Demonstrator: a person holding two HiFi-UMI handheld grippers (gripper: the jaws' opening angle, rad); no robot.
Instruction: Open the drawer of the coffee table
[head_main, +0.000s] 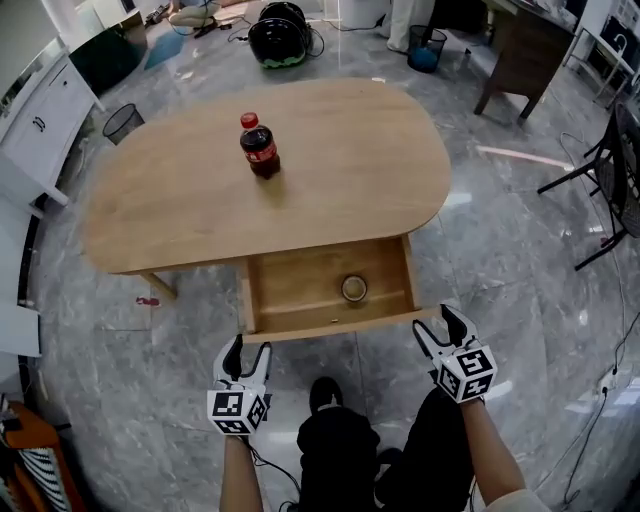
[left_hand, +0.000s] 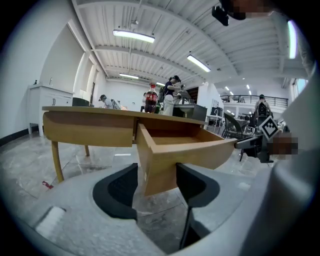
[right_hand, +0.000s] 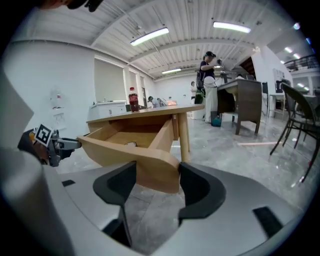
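The oval wooden coffee table (head_main: 330, 160) has its drawer (head_main: 300, 290) pulled out toward me, with a small round roll (head_main: 354, 288) lying inside. My left gripper (head_main: 247, 350) is open just below the drawer front's left corner. That corner (left_hand: 155, 165) shows right ahead of its jaws (left_hand: 156, 185). My right gripper (head_main: 441, 325) is open at the front's right corner. There the rounded corner (right_hand: 157, 172) stands between its spread jaws (right_hand: 157, 187). I cannot tell whether either gripper touches the wood.
A cola bottle (head_main: 259, 146) stands upright on the tabletop. My dark shoe (head_main: 325, 393) is on the marble floor below the drawer. A black bin (head_main: 123, 122) and white cabinet (head_main: 40, 120) are at left; a dark desk (head_main: 525, 55) and chair legs (head_main: 600, 190) at right.
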